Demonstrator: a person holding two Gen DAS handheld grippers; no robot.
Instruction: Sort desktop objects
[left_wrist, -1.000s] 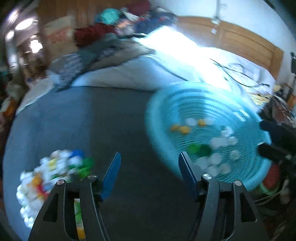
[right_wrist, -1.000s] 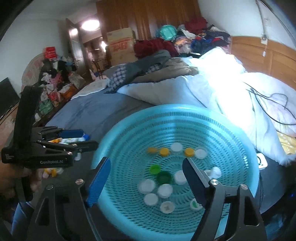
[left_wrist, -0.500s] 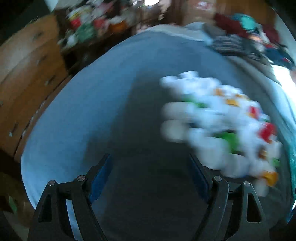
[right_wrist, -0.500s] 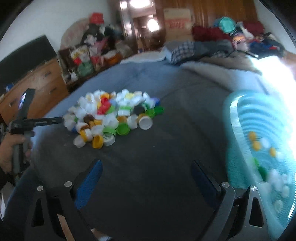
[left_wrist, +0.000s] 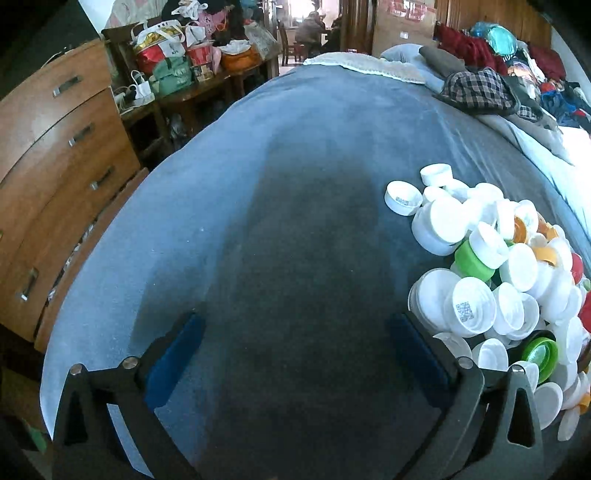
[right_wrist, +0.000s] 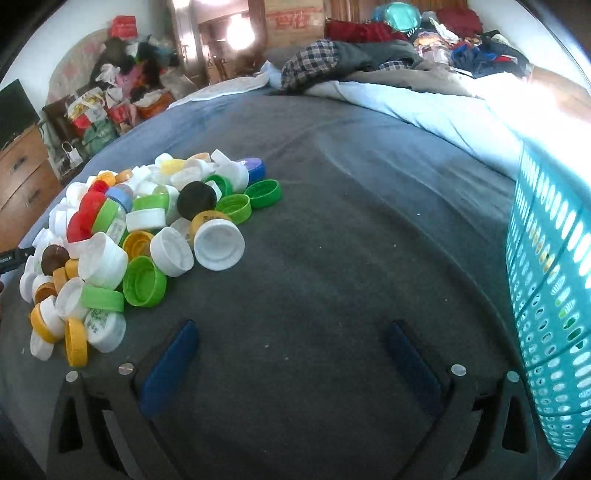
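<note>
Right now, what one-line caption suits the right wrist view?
Open right gripper hovers empty over the grey bedspread, between a pile of bottle caps and a teal basket.

Support: a bed (right_wrist: 332, 258) covered by a grey-blue sheet.
Left part: a heap of bottle caps (right_wrist: 140, 236) lies on the sheet, white, green, yellow, red and brown.
Right edge: a turquoise perforated basket (right_wrist: 546, 295) stands on the bed.
Far end: a pale quilt (right_wrist: 424, 107) and piled clothes (right_wrist: 369, 55).
</note>
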